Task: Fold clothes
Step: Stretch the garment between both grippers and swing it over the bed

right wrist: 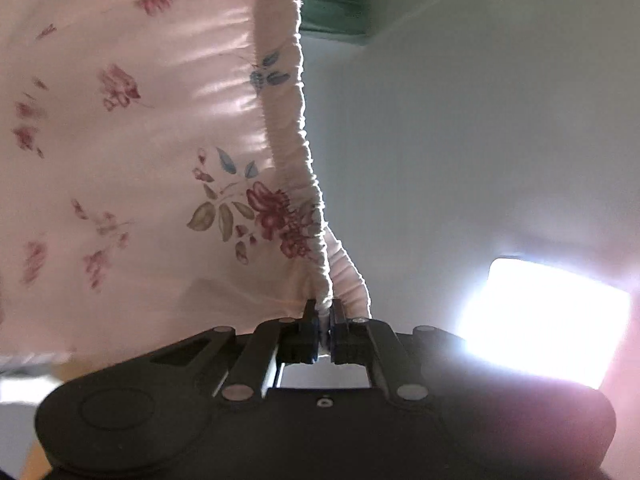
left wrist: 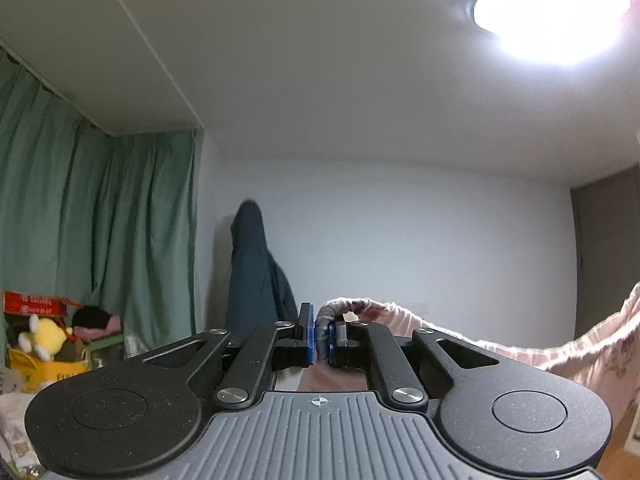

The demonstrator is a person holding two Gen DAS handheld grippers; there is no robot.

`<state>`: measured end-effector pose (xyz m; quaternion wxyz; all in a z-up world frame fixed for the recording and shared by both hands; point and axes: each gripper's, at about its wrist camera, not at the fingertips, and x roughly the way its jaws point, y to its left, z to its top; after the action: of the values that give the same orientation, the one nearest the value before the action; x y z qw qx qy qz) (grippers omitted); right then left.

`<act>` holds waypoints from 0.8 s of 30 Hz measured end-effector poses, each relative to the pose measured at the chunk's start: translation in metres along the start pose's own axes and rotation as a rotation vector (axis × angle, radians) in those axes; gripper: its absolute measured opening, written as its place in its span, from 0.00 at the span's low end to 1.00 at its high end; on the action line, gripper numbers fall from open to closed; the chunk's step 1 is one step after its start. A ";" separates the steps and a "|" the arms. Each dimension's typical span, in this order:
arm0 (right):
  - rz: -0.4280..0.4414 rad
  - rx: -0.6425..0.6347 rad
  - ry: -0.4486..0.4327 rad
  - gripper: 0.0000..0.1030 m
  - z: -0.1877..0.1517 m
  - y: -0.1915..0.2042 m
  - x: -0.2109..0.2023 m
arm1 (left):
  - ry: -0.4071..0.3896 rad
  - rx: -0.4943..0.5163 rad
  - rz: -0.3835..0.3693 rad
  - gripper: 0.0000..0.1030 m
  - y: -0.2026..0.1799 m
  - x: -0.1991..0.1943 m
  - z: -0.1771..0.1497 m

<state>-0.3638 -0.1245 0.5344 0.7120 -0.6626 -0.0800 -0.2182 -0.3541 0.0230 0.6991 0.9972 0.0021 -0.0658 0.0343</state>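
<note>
Up toward the ceiling, left gripper [left wrist: 320,334] and right gripper [right wrist: 325,326] each clamp the floral garment's [right wrist: 132,168] gathered waistband [right wrist: 308,184], probably to spread it for folding.

Both cameras sit just behind their jaws and tilt upward toward the ceiling. The left wrist view faces a far wall and green curtain [left wrist: 96,216]; the right wrist view is very near the floral garment [right wrist: 132,168]. Both share the ceiling lamp [left wrist: 556,8].
</note>
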 end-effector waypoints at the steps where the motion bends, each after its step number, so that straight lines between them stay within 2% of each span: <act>1: -0.054 0.019 0.005 0.05 -0.001 -0.005 0.004 | -0.017 0.005 -0.004 0.06 -0.002 -0.004 0.005; 3: -0.162 0.056 0.014 0.05 -0.003 -0.015 0.012 | -0.042 0.022 -0.012 0.06 -0.005 -0.010 0.013; 6: -0.156 -0.043 0.015 0.05 -0.008 0.003 0.027 | 0.021 0.082 -0.005 0.06 -0.015 -0.004 0.012; 9: -0.186 0.041 -0.008 0.05 -0.013 0.005 0.030 | 0.031 0.074 -0.021 0.06 -0.016 -0.003 0.009; 13: -0.157 0.096 -0.056 0.04 -0.022 0.018 0.020 | 0.008 0.169 -0.022 0.06 -0.020 -0.010 -0.002; 16: -0.191 0.144 -0.096 0.04 -0.032 0.024 0.008 | -0.044 0.204 -0.056 0.06 -0.018 -0.028 -0.003; 20: -0.262 0.226 -0.137 0.05 -0.045 0.019 -0.002 | -0.142 0.220 -0.096 0.06 -0.017 -0.054 0.012; 22: -0.289 0.272 -0.142 0.05 -0.047 0.011 0.004 | -0.206 0.239 -0.094 0.06 -0.020 -0.063 0.022; 24: -0.279 0.318 -0.140 0.05 -0.045 0.007 0.015 | -0.226 0.259 -0.083 0.06 -0.024 -0.058 0.029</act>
<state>-0.3551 -0.1720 0.5297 0.7630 -0.5382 -0.2536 -0.2526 -0.4134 -0.0052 0.7206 0.9754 0.1371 -0.1724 0.0009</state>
